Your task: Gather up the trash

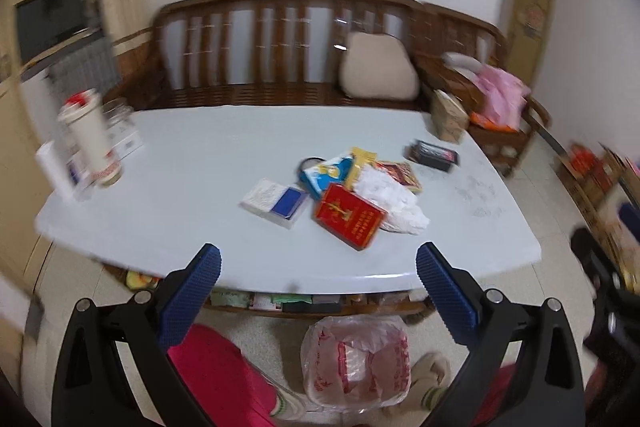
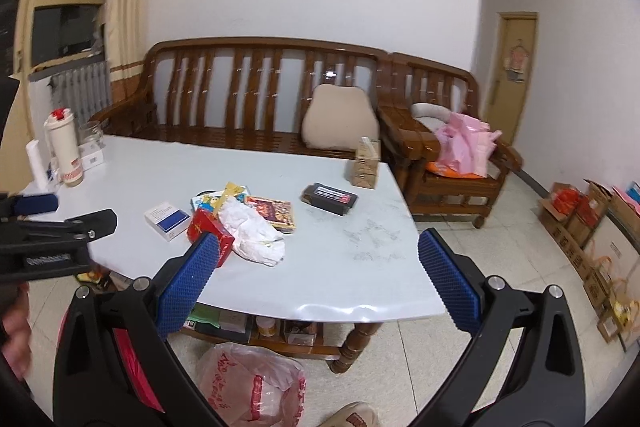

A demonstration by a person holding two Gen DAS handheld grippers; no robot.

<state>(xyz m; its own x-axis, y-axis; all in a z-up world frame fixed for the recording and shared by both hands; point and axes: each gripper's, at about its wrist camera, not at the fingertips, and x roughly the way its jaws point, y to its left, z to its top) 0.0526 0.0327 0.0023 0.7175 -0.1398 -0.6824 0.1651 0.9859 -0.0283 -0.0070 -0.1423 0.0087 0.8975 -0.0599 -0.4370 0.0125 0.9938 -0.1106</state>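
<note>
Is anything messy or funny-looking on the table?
Yes. A heap of litter sits mid-table: a crumpled white tissue draped over a red box and a flat patterned packet, all lying crooked and overlapping. Both tools, left and right, are open and hold nothing.

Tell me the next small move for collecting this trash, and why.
Probably bring the right claw forward and down onto the crumpled white tissue. Both claws are open and empty, short of the table; the tissue lies atop the pile, nearest the right one, and the plastic bag waits open on the floor below.
</note>
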